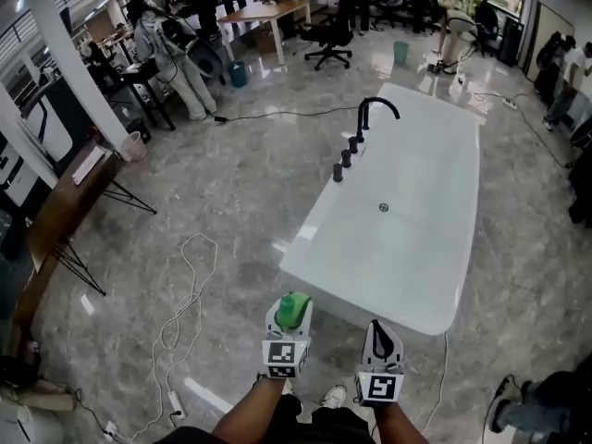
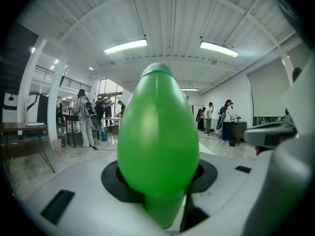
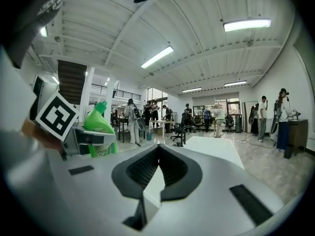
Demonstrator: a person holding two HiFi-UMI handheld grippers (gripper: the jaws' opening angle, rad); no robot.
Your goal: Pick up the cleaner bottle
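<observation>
1. Left gripper [image 1: 288, 333], bottom centre of the head view: jaws pinch the green cleaner bottle [image 2: 158, 141], which fills the middle of the left gripper view.
2. The bottle is upright with its cap on top, just below the near corner of the white bathtub [image 1: 398, 220] in the frame.
3. Right gripper [image 3: 157, 166], just right of the left one: jaws pressed together, nothing between them.

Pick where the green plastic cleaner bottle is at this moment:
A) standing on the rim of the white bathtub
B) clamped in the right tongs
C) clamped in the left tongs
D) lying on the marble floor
C: the left gripper view shows the green plastic cleaner bottle gripped by the left tongs, while the right tongs are closed on nothing.
</observation>
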